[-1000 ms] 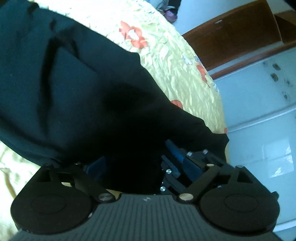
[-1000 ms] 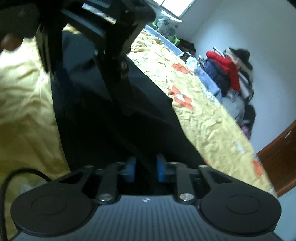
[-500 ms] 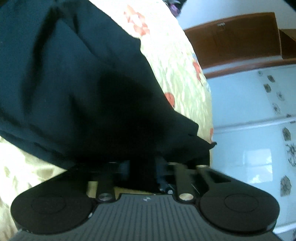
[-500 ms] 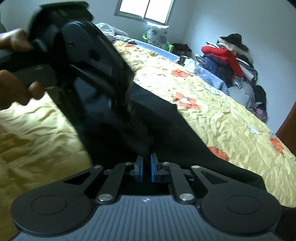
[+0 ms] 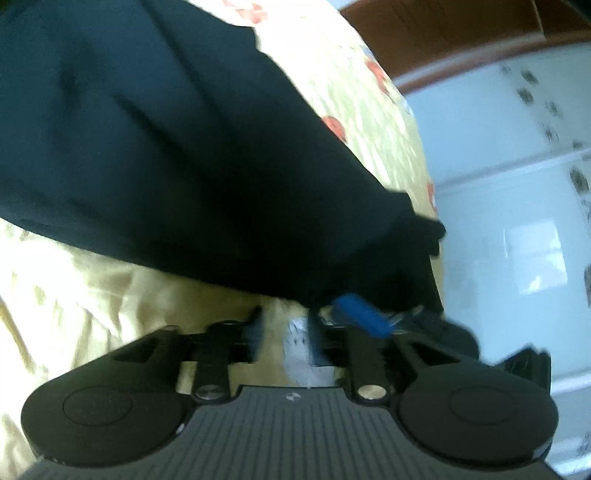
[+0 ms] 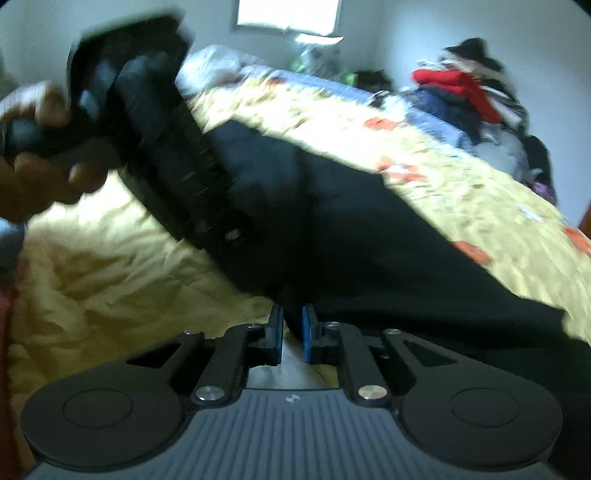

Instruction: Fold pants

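Dark pants (image 5: 184,155) lie across a yellow flowered bedspread (image 5: 92,302). In the left wrist view, my left gripper (image 5: 284,332) sits just short of their near edge. Its jaws are opening, and only bedspread shows between them. A blue pad of the right gripper (image 5: 360,314) shows at the pants' near right corner. In the right wrist view, the pants (image 6: 369,240) taper to a point into my right gripper (image 6: 291,328). Its blue pads stand close together on that edge, just starting to ease apart. A hand (image 6: 37,155) holds the left gripper's black housing (image 6: 159,140) above the pants.
The bed's edge drops off at the right in the left wrist view, to a white tiled surface (image 5: 517,184) and brown wood (image 5: 461,33). A heap of clothes (image 6: 461,88) lies beyond the bed's far side, under a window (image 6: 288,14).
The left jaws closed on the pants fabric half a second ago, then parted and came off it. The right gripper has rolled and shifted along the pants' edge, still pinching it.
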The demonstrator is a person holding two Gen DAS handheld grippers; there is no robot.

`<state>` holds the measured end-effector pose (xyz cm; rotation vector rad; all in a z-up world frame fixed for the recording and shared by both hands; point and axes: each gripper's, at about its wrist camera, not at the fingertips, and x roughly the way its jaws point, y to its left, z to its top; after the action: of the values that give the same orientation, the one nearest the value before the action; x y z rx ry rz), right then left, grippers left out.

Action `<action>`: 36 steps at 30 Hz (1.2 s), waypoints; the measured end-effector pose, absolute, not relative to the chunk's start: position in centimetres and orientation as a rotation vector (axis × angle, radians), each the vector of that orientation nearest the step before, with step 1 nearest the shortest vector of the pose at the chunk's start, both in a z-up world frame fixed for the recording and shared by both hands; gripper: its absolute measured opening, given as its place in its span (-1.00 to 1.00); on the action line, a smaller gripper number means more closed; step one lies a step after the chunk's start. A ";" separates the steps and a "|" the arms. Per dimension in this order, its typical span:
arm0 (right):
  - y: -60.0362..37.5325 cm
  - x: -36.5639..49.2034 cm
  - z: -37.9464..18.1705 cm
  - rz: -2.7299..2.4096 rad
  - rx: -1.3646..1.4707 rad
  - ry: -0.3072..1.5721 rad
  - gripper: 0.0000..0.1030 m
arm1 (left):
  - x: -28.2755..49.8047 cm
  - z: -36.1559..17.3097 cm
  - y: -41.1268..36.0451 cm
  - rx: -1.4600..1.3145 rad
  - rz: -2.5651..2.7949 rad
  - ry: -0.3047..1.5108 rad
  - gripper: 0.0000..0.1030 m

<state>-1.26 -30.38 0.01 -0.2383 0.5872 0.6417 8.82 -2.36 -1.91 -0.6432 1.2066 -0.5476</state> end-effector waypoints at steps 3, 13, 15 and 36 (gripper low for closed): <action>-38.0 -2.0 1.3 0.413 0.000 0.526 -0.80 | 8.3 0.5 -3.0 -0.551 -0.601 1.120 0.15; -60.6 -7.9 -3.5 -0.242 0.899 0.397 -0.60 | 9.6 3.3 -4.9 -0.277 -0.402 0.678 0.60; -60.3 -7.8 -4.0 -0.196 0.922 0.437 -0.60 | 10.3 1.9 -5.2 -0.221 -0.316 0.649 0.60; -58.5 -5.9 -2.8 -0.422 0.662 0.394 -0.83 | 10.2 -3.4 -5.6 -0.164 -0.224 0.570 0.93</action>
<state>-5.91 -58.55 -2.78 0.6618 0.3941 -0.4218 10.18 -5.55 -3.36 -0.1638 0.5696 -0.2244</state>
